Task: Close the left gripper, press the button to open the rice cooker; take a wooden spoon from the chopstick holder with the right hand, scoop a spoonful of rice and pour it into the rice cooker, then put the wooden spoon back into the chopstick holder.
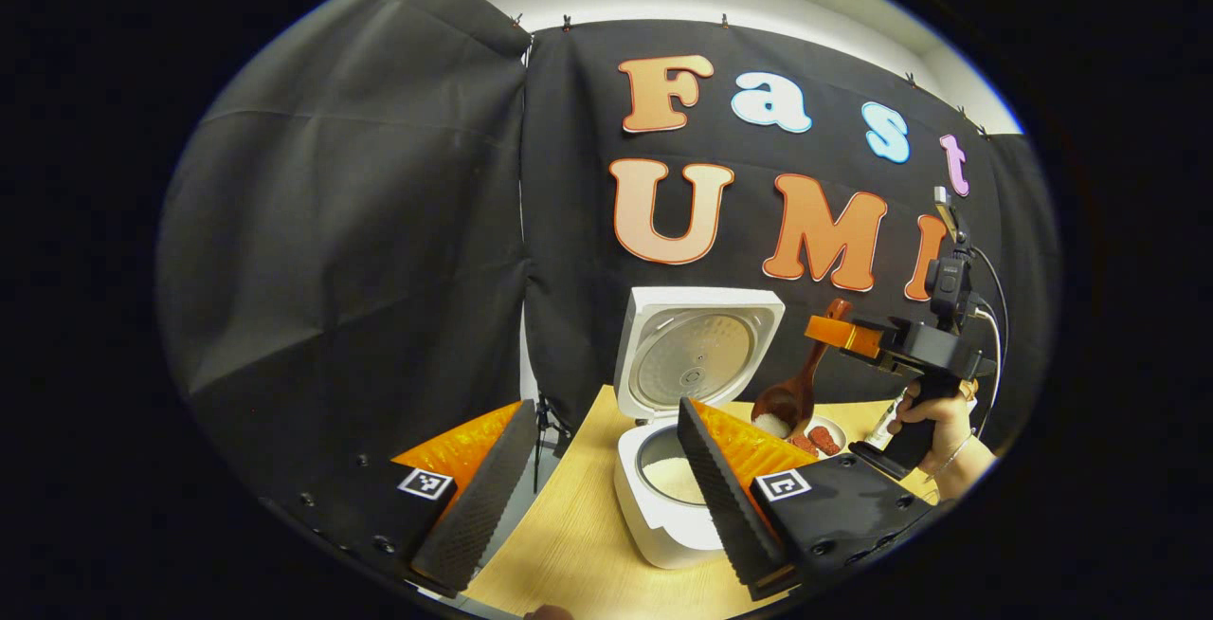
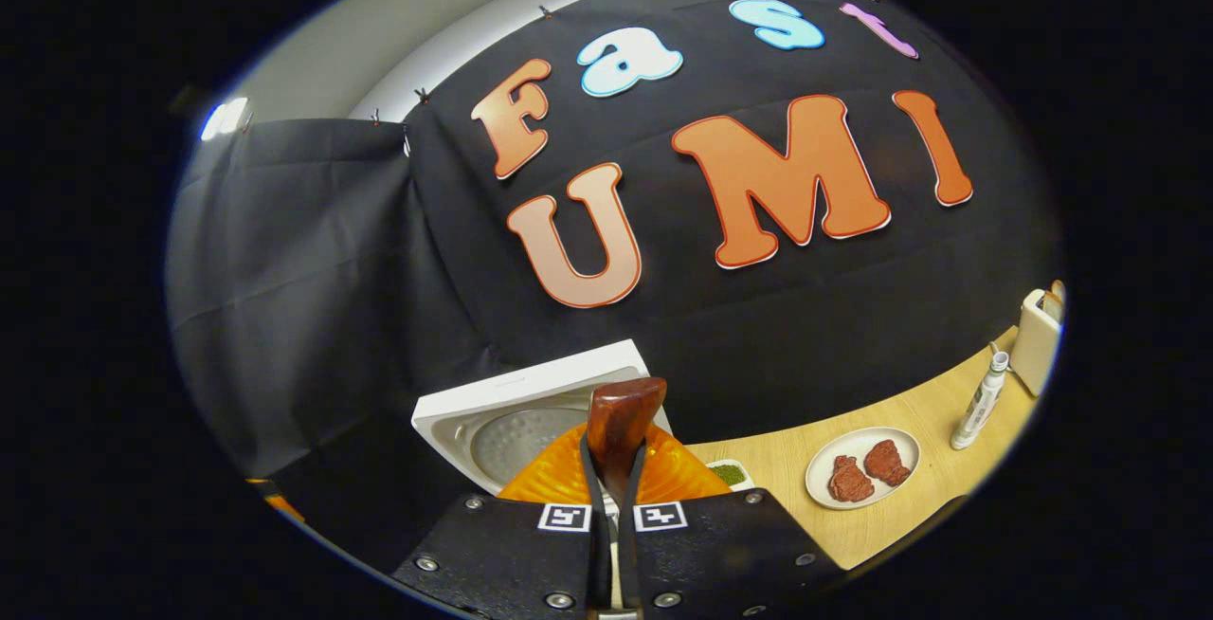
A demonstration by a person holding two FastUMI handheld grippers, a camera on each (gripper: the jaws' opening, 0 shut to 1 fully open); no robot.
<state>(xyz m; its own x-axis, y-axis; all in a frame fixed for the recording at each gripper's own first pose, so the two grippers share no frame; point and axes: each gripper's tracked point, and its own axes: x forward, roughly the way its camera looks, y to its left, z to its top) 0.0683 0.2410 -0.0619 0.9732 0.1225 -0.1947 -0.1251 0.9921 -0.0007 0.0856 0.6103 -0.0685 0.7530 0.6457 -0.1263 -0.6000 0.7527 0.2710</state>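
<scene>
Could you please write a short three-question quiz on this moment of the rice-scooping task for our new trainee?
1. True or false: the rice cooker has its lid shut.
2. Multiple choice: the wooden spoon in the right hand-held gripper carries: A) nothing; B) white rice; C) red meat.
3. Fill in: in the right gripper view, the white plate holds two pieces of red ____.

Key
1. False: the lid stands open, and white rice shows in the pot.
2. B: a mound of white rice sits in the spoon's bowl, beside the cooker's opening.
3. Meat. The left hand-held gripper stands open, holding nothing.
</scene>
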